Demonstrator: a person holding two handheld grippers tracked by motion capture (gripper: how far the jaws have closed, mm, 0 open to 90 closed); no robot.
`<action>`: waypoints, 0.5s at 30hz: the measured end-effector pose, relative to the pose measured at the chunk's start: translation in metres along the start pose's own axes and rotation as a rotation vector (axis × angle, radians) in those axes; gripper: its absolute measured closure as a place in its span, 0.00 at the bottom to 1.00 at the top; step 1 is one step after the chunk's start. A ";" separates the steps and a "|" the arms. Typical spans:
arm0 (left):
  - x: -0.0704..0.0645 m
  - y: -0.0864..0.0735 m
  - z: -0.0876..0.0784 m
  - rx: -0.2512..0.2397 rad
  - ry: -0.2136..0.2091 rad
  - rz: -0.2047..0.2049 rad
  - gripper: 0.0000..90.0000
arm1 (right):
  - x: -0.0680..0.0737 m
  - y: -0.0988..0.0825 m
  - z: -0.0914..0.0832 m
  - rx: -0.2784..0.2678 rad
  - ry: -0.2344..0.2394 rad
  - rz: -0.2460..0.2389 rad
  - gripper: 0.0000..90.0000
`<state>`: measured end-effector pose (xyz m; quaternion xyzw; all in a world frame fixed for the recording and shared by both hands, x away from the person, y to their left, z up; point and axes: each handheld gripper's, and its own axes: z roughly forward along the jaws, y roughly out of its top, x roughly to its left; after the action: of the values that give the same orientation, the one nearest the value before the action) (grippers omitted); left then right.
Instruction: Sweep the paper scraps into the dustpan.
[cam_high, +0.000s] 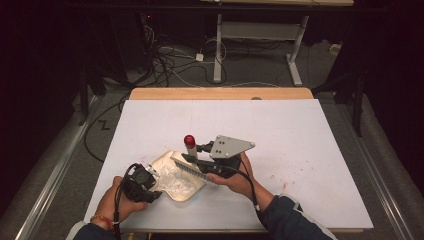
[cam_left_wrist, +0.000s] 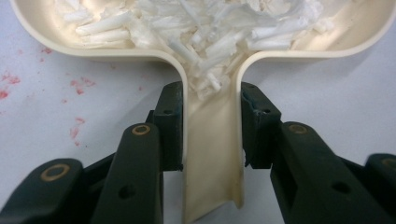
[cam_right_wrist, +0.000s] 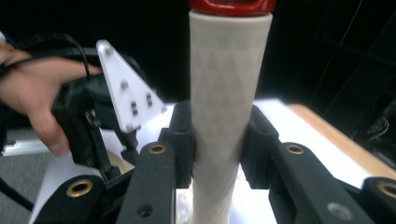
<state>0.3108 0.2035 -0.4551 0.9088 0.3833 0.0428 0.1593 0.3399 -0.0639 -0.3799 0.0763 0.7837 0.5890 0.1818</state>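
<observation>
On the white tabletop (cam_high: 280, 130), toward six o'clock in the high view, lay a cream dustpan (cam_high: 181, 176) heaped with white shreds (cam_high: 180, 181). The left tool (cam_left_wrist: 211, 126), at seven o'clock, was clamped on the dustpan's handle (cam_left_wrist: 212, 154), jaws pressing both its sides. The right tool (cam_right_wrist: 223, 140), at the pan's three o'clock, gripped the pale handle (cam_right_wrist: 227, 93) of a red-capped brush (cam_high: 192, 159) whose bristles rested on the shreds.

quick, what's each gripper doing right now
left gripper: shut on the dustpan handle.
right gripper: shut on the brush handle.
</observation>
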 end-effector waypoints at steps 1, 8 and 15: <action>0.001 0.000 0.000 0.001 -0.001 0.001 0.70 | -0.002 0.002 -0.004 -0.011 -0.017 0.004 0.78; 0.001 0.000 0.000 0.001 0.001 -0.001 0.70 | -0.036 0.000 -0.005 -0.003 -0.168 0.011 0.78; 0.003 -0.001 0.000 -0.002 -0.003 -0.012 0.70 | -0.065 -0.018 0.017 0.008 -0.283 -0.029 0.78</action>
<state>0.3121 0.2057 -0.4555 0.9065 0.3882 0.0407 0.1609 0.4082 -0.0762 -0.3884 0.1479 0.7536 0.5666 0.2986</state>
